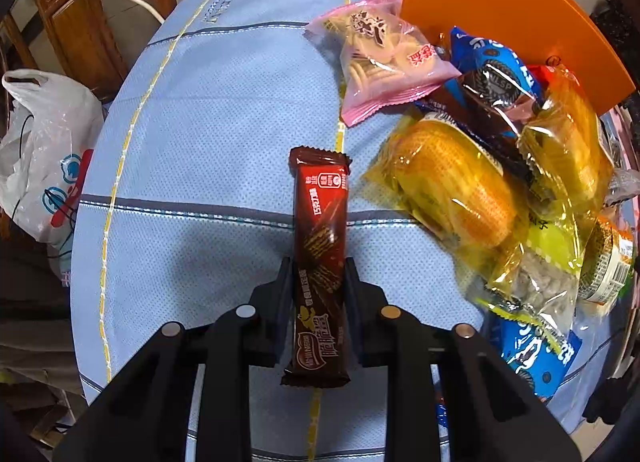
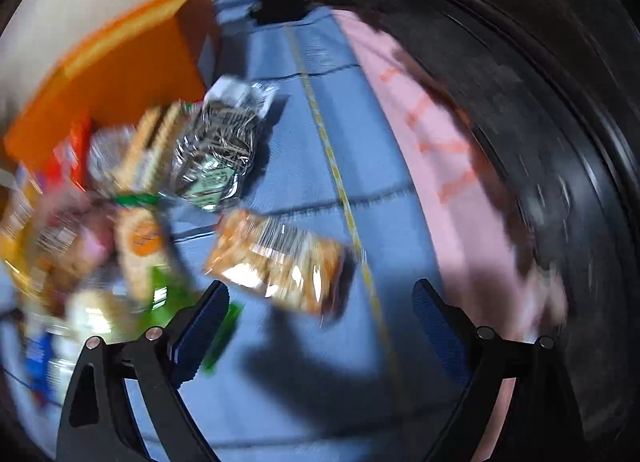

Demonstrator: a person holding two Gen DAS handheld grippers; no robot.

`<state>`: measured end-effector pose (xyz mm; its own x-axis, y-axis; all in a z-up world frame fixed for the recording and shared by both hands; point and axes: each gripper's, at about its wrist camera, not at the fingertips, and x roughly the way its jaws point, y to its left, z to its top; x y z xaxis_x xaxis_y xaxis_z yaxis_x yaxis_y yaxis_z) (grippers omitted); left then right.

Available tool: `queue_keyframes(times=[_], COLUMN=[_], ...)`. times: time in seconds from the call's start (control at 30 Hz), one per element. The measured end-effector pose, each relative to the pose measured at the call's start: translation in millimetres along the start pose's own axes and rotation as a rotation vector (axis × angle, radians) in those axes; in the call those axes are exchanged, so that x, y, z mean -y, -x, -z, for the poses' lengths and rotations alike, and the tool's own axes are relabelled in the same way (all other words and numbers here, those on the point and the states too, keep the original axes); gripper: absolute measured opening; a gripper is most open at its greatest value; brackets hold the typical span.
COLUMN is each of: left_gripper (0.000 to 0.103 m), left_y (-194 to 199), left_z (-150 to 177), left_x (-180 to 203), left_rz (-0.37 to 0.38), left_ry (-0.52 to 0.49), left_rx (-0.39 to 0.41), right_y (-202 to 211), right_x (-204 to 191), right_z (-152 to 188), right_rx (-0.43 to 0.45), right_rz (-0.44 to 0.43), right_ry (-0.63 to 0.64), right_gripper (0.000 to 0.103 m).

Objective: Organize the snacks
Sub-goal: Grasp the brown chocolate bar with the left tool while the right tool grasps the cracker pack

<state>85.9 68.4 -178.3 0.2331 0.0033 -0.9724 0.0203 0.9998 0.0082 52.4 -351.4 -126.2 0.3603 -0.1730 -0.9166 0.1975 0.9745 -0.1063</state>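
Observation:
My left gripper [image 1: 318,268] is shut on a brown chocolate wafer bar [image 1: 320,222], which points away from me above the blue checked tablecloth [image 1: 200,134]. To its right lies a snack pile: a pink cracker bag [image 1: 380,58], yellow-wrapped cakes [image 1: 452,190], blue cookie packs [image 1: 492,62]. The right wrist view is motion-blurred. My right gripper [image 2: 320,290] is open and empty above the cloth, just short of an orange cracker pack [image 2: 280,262]. A clear bag of thin sticks [image 2: 220,154] lies farther off, beside more snacks at left.
An orange box [image 1: 500,10] stands behind the pile; it also shows in the right wrist view [image 2: 112,82]. A white plastic bag [image 1: 44,150] and a wooden chair [image 1: 76,18] are off the table's left edge. A pink cloth [image 2: 440,134] borders the table on the right.

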Motion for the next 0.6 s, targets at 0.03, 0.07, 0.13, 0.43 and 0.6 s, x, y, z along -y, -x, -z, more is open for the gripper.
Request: queue_keyframes(times=[0.03,0.07,0.13,0.43,0.6], left_gripper=[0.024,0.024,0.024,0.023,0.023], left_y=[-1,-1,2,14,38], left_z=[-2,0,3,-6,-2], left_x=[1,-1,5,-9,-13], left_rz=[0.0,0.001,0.002,0.049,0.085], left_ry=[0.001,0.003,0.006,0.041,0.035], left_rx=[-0.001,-0.001,-0.003,0.023,0.071], right_y=[-6,-14,-26,-1,46], right_x=[-4,-10,-20,-13,-10], right_z=[-5,-9,-12,-9,0], right_rx=[-0.017,-0.044,-0.082,-0.106,-0.036], right_rz=[-0.013,-0.026,-0.044,-0.203,-0.343], right_ry=[0.037,0.075,0.146,0.037,-0.023], right_gripper=[0.094,0.094,0.094,0.047,0.046])
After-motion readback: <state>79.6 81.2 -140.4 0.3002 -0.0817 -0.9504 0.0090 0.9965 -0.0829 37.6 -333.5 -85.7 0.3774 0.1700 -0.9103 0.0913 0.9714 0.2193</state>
